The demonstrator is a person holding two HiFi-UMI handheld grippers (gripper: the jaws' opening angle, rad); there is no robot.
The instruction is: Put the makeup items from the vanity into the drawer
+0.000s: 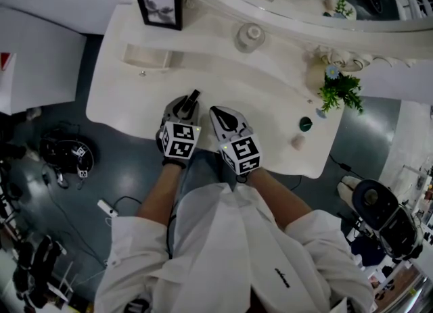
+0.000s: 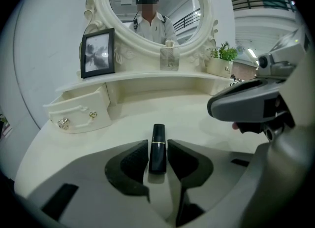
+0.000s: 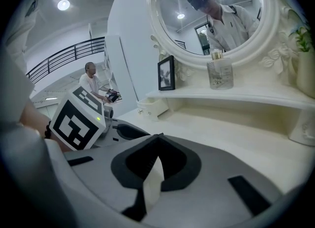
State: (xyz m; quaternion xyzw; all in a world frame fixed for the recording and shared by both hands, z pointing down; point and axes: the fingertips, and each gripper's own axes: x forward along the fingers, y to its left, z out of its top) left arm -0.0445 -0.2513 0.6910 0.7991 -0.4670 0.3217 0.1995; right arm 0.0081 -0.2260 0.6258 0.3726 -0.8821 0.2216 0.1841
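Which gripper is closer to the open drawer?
Left. The left gripper, shut on the lipstick, is nearer the person and to the right of the drawer. The right gripper, shut and empty, sits beside it, farther right still.

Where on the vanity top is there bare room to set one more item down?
Bare: the middle of the top, between the bottle and the left gripper, and the left end by the drawer. Crowded: the right end, where the plant, a green disc and a small beige item sit close.
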